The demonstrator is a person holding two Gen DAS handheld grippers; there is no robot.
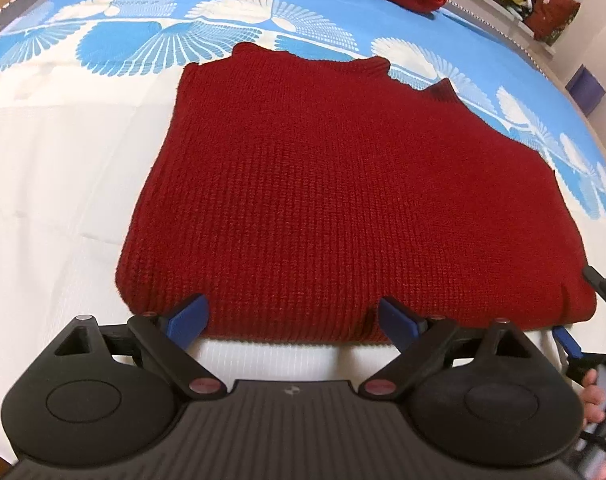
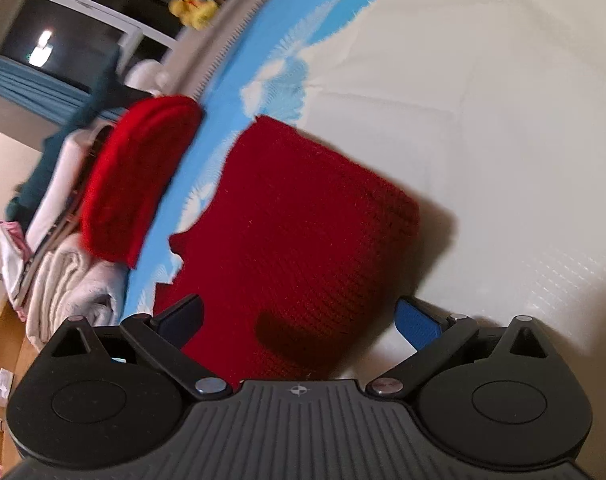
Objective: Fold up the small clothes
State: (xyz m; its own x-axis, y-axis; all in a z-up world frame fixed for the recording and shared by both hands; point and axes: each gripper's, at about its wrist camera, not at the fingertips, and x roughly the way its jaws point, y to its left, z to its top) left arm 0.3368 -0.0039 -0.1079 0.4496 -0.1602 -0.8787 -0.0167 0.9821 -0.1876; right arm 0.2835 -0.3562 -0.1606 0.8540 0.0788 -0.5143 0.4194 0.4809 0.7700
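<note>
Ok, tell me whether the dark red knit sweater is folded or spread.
Folded: the dark red knit sweater lies as a compact rectangle, thick doubled near edge, no sleeves out.

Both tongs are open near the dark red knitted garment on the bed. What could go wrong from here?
1. The left tongs stand open at the near fold of the dark red knitted garment; closing may catch only the top layer, so the fold opens.
2. The right tongs view is blurred, so a fast grab may miss the edge.
3. The thick knit might drag the bedsheet along.

Coarse-knit red sweater [image 1: 343,184]; smooth matt cloth bedsheet [image 1: 63,184].
</note>
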